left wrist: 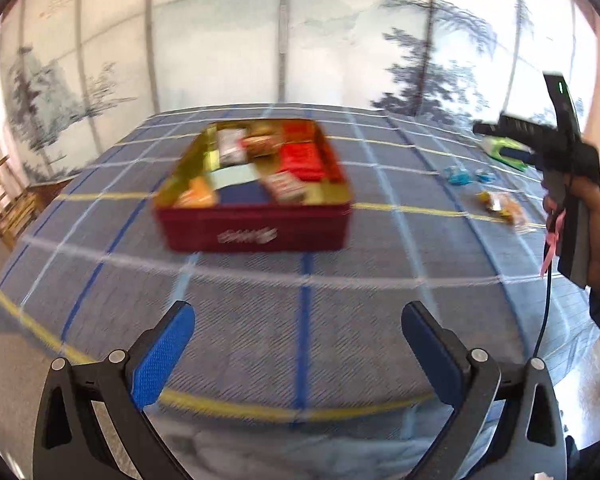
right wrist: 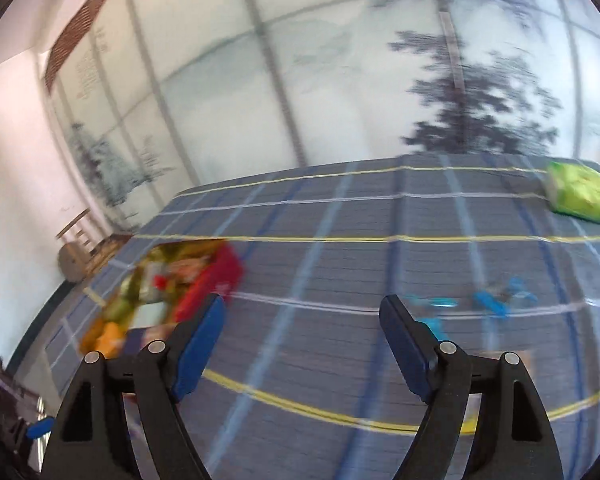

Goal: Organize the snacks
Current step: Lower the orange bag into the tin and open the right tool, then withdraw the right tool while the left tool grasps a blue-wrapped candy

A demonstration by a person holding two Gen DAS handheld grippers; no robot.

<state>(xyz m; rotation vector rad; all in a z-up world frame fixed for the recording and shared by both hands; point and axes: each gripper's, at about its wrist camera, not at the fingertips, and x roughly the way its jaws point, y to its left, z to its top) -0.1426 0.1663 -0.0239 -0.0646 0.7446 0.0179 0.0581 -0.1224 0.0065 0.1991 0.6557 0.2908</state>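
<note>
A red tin (left wrist: pixel 252 232) with a gold inside holds several snack packs and stands on the blue checked tablecloth; it also shows at the left in the right wrist view (right wrist: pixel 216 284). My left gripper (left wrist: pixel 298 316) is open and empty, held above the cloth in front of the tin. My right gripper (right wrist: pixel 302 312) is open and empty above the cloth, right of the tin; its body shows in the left wrist view (left wrist: pixel 556 152). Loose blue-wrapped candies (right wrist: pixel 490 302) lie just beyond its right finger. A green snack bag (right wrist: pixel 580 192) lies at the far right. An orange clear-wrapped snack (left wrist: pixel 502 204) lies near the right hand.
The table (left wrist: pixel 340 340) is covered by a blue cloth with yellow and white lines. A wooden chair (left wrist: pixel 4 200) stands left of the table. A wall panel with painted trees (left wrist: pixel 280 40) runs behind the table.
</note>
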